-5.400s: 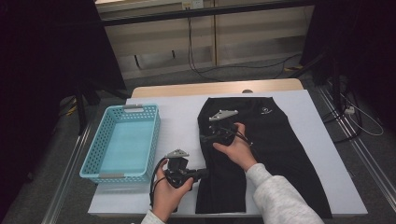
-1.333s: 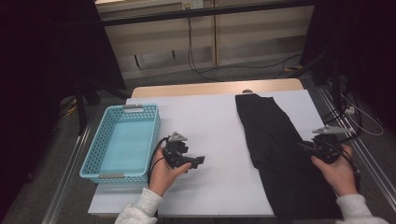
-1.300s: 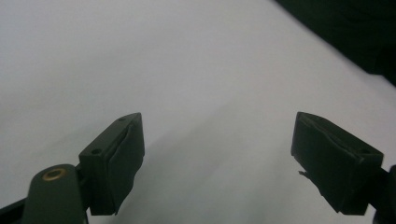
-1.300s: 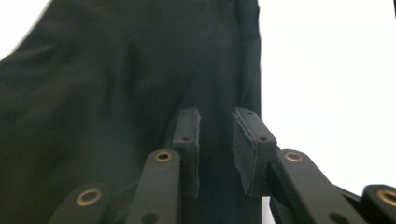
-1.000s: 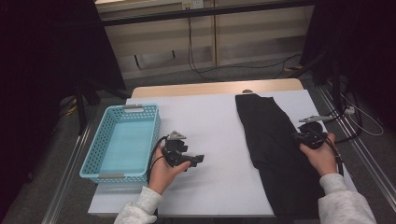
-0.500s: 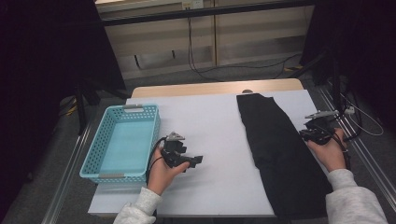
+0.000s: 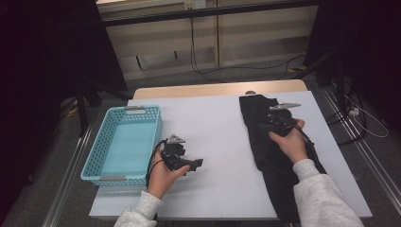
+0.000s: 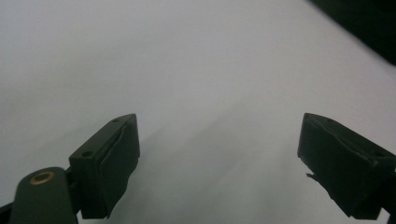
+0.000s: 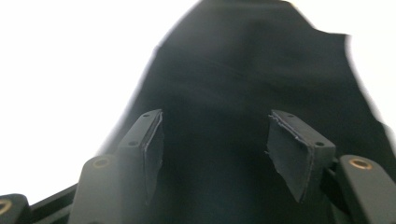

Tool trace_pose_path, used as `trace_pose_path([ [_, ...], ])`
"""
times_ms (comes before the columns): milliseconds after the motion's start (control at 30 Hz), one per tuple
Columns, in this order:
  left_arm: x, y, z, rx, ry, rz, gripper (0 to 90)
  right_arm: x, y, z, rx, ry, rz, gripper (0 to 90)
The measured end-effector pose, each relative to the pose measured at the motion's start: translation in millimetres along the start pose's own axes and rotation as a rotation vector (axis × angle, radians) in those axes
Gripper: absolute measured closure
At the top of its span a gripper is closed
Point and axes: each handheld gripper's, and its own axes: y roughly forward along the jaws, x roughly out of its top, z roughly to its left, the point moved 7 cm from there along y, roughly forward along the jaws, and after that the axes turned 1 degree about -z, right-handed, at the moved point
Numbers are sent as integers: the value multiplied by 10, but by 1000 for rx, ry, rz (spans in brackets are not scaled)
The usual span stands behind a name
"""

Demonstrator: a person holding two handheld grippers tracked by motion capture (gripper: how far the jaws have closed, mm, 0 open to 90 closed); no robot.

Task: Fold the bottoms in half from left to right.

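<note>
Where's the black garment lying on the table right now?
In the high view, the black garment lies folded lengthwise on the table's right side, under the right tool, far from the blue basket.

The black cloth (image 7: pixel 274 151) got folded into a thin strip. The right gripper (image 7: pixel 265 126) moved in over it, and its jaws have just been opening.

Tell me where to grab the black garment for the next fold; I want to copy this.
Probably the far end of the black garment, near the right gripper. It lies flat as a long narrow strip running away from the person, so come from above and pinch that end's edge. The jaws, just opened, hold nothing.
</note>
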Motion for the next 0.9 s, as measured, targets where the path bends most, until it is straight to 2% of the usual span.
trace_pose_path([
  [100, -15, 1, 25, 9, -4, 2, 131, 68, 162, 225, 22, -30, 12, 342],
  [133, -25, -3, 28, 4, 1, 13, 131, 86, 213, 281, 21, -39, 9, 334],
  [200, -23, 2, 34, 8, -7, 4, 134, 93, 320, 356, 12, -43, 18, 300],
  [267, -24, 1, 39, 10, -9, 5, 135, 70, 407, 397, 5, -46, 28, 304],
  [333, -25, -3, 42, 15, -7, 7, 135, 42, 452, 375, -41, -70, 31, 326],
  [400, -19, -14, 42, 20, -7, 1, 135, 37, 456, 365, -38, -60, 22, 344],
  [533, -16, -31, 36, 18, -12, -2, 136, 43, 434, 269, -58, -52, 17, 603],
  [667, -26, -43, 47, 24, -20, -9, 137, 50, 429, 198, -66, -63, 15, 815],
  [800, -28, -63, 71, 27, -20, -9, 138, 60, 425, 196, -33, -37, -1, 847],
  [867, -25, -76, 73, 27, -20, -9, 138, 67, 420, 241, -19, -45, -7, 850],
  [900, -18, -81, 71, 30, -26, -15, 138, 66, 424, 289, 2, -42, -9, 851],
])
